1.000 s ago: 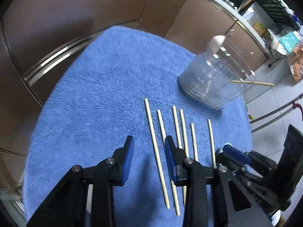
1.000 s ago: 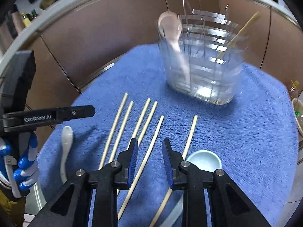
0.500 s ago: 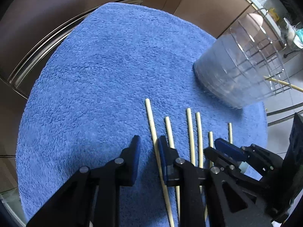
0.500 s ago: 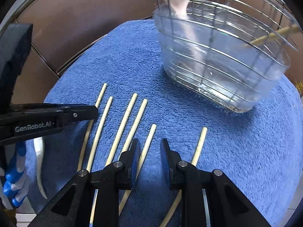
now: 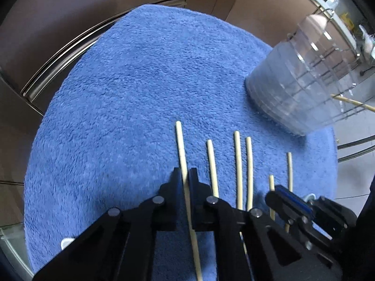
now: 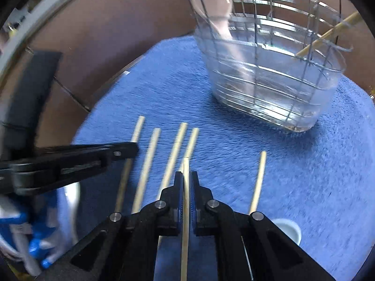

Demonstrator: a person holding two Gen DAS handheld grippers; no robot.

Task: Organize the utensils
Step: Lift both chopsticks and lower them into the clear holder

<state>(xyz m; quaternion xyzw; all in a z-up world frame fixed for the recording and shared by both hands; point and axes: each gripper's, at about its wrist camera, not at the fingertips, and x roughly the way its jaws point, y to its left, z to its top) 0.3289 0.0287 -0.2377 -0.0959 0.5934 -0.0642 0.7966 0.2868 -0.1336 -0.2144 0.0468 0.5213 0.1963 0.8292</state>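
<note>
Several pale wooden chopsticks lie side by side on a blue towel. My left gripper is shut on the leftmost chopstick, low on the towel. My right gripper is shut on another chopstick, whose tip sticks out just past the fingertips. A clear utensil basket with a wire frame stands beyond, holding a pink spoon and one chopstick. The basket also shows in the left wrist view.
A white spoon lies at the towel's left edge behind the left gripper body. A small white bowl sits at the lower right. Brown cabinet fronts surround the towel.
Both grippers have dropped toward the towel and shut, each on a chopstick. The right gripper's chopstick now sits between its jaws, tip slightly raised.
</note>
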